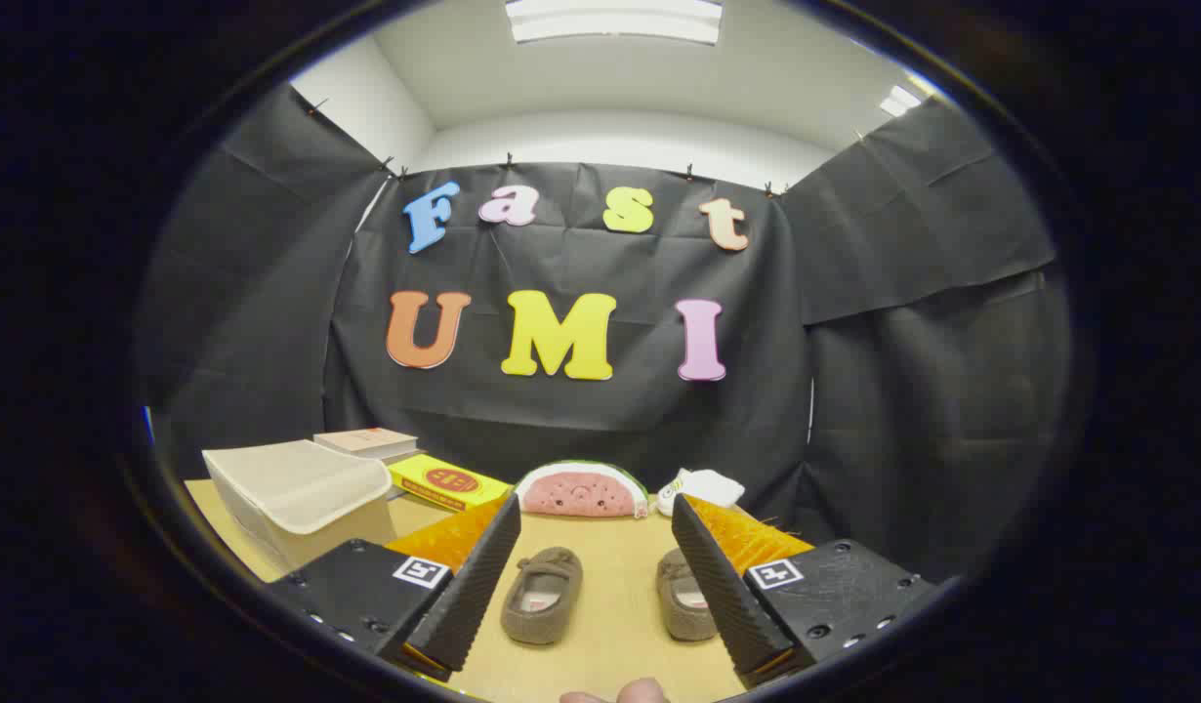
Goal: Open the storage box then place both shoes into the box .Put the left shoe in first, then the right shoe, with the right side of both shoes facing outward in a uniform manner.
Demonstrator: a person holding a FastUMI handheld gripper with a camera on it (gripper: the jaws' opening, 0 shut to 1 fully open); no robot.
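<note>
Two small grey-brown slipper shoes lie on the wooden table (610, 635), toes pointing away from me. The left shoe (542, 594) rests between my fingers, nearer the left finger. The right shoe (681, 607) is partly hidden behind the right finger. The gripper (596, 517) is open and holds nothing. A translucent whitish storage box (298, 498) with its lid on stands to the left, beyond the left finger.
Behind the shoes sits a watermelon-slice plush (581, 490) with a small white soft toy (703, 486) to its right. A yellow flat box (447, 481) and a book (366, 442) lie behind the storage box. A fingertip (640, 691) shows near the table's front edge.
</note>
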